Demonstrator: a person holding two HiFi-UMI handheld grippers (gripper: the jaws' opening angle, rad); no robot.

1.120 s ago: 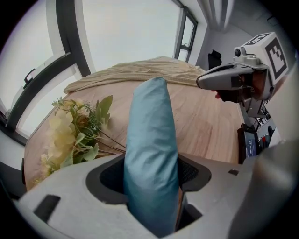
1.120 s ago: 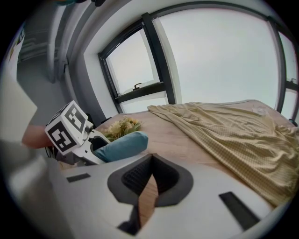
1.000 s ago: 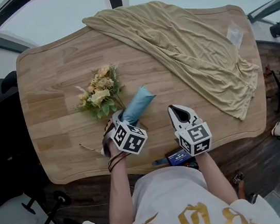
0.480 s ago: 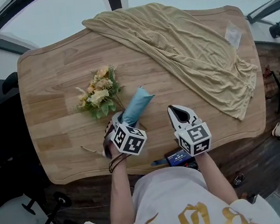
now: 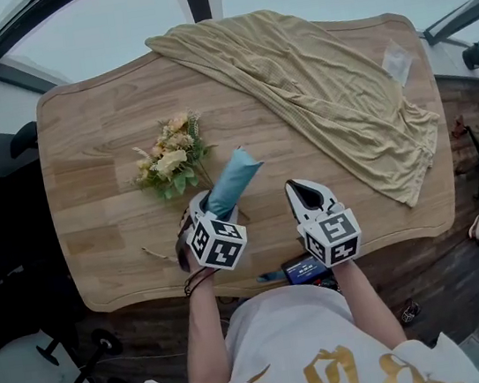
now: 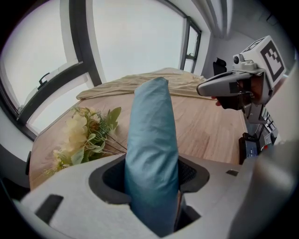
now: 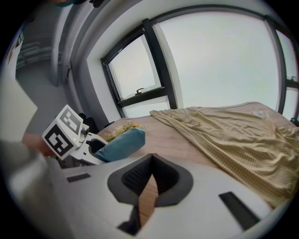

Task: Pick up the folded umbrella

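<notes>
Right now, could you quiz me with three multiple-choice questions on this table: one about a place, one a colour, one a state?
1. The flower bouquet lies: A on the beige cloth; B on the bare wooden table; C on the floor.
2. The folded umbrella is: A red; B black; C blue.
3. The folded umbrella is: A gripped by the left hand-held gripper; B under the cloth; C spread open.
1 B: it rests on wood, apart from the cloth.
2 C: its fabric is blue.
3 A: the jaws, which have just been closing, press on its sides.
</notes>
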